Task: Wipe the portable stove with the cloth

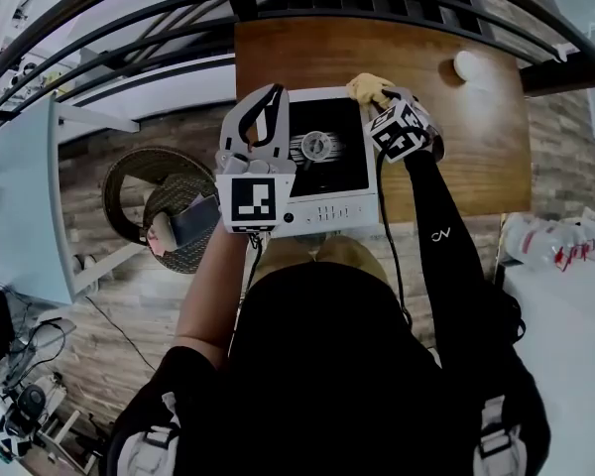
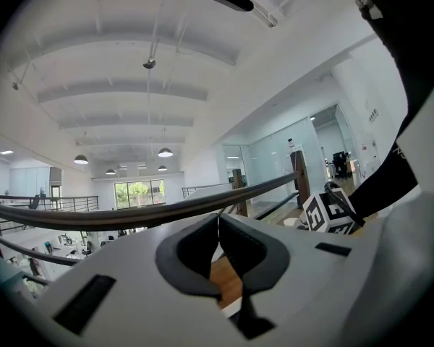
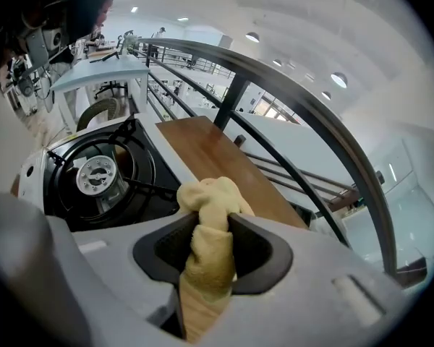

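Note:
The portable stove (image 1: 352, 204) is white with a black top and a round burner (image 1: 316, 147); it stands on the wooden table in front of me. My right gripper (image 1: 379, 99) is at the stove's far right corner, shut on a bunched yellow cloth (image 1: 367, 88). In the right gripper view the cloth (image 3: 208, 212) is pinched between the jaws, with the burner (image 3: 98, 173) down to the left. My left gripper (image 1: 269, 102) lies over the stove's left edge. In its own view the left gripper (image 2: 218, 224) is shut with nothing between the jaws.
The wooden table (image 1: 476, 157) extends to the right of the stove, with a small white round object (image 1: 469, 65) at its far right. A dark railing (image 1: 159, 18) runs just beyond the table. A round wicker seat (image 1: 139, 181) stands on the floor at left.

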{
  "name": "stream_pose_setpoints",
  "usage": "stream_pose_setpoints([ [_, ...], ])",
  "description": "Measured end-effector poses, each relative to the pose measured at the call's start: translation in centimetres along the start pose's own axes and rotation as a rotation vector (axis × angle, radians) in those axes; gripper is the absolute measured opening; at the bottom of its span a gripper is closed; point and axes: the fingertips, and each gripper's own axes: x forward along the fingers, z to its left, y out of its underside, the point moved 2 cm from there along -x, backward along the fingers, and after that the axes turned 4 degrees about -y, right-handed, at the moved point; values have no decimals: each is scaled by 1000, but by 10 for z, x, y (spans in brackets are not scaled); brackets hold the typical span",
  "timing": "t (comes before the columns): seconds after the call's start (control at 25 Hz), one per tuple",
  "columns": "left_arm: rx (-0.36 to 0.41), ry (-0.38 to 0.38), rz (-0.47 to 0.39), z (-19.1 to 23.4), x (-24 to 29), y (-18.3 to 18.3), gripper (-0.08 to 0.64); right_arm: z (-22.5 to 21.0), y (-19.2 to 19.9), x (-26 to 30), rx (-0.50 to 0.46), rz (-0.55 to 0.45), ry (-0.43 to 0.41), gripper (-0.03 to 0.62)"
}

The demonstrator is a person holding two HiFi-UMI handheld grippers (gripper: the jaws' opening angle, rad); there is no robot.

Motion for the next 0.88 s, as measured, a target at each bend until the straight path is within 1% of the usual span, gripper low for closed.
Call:
stream_pose_setpoints([
  [0.2, 5, -7, 7, -11, -5, 1, 12, 23, 19, -10, 32, -21, -50, 124],
  [0.4, 10, -11, 17, -28, -12, 3, 12, 53, 43, -27, 44, -46, -118, 124],
  [0.68, 13, -23, 39, -54, -26, 10, 12, 94, 75, -57, 18, -91, -206, 124],
  [0.88, 22, -49, 51, -76, -42, 10, 12, 121, 107, -80, -9, -107, -270, 124],
])
